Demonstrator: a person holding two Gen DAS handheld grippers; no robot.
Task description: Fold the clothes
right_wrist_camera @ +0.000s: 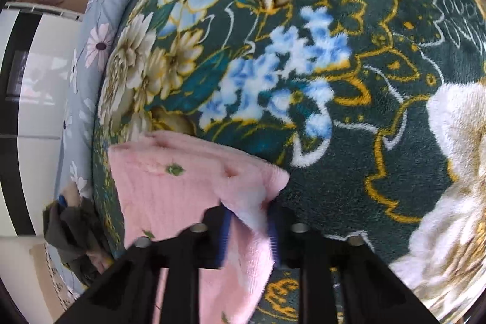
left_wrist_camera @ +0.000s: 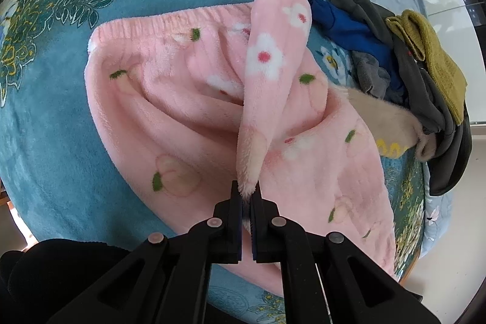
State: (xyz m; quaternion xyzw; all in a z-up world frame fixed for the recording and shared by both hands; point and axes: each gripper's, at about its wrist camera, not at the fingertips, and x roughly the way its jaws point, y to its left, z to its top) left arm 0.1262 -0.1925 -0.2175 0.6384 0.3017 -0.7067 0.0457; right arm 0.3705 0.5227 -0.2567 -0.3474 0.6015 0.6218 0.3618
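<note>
- The pink fleece trousers with flower and peach print (left_wrist_camera: 170, 99) lie on the teal floral plush blanket (left_wrist_camera: 51, 99), elastic waistband at the far side, one leg pulled up toward the camera
- The left gripper (left_wrist_camera: 249, 196) is clamped narrow on the tip of that raised leg; only a small tuft sits between its pads, so a tug could slide the fleece out
- The right gripper (right_wrist_camera: 247, 233) has a pink corner between its blue-edged pads (right_wrist_camera: 224, 239), jaws narrow, apparently pinching it; the view is blurred, so the hold may be loose
- Uneven pulling by the two hands would likely skew the fold
- The pile of dark, blue and mustard clothes (left_wrist_camera: 404, 56) lies just right of the trousers; a swung leg could snag it
</note>
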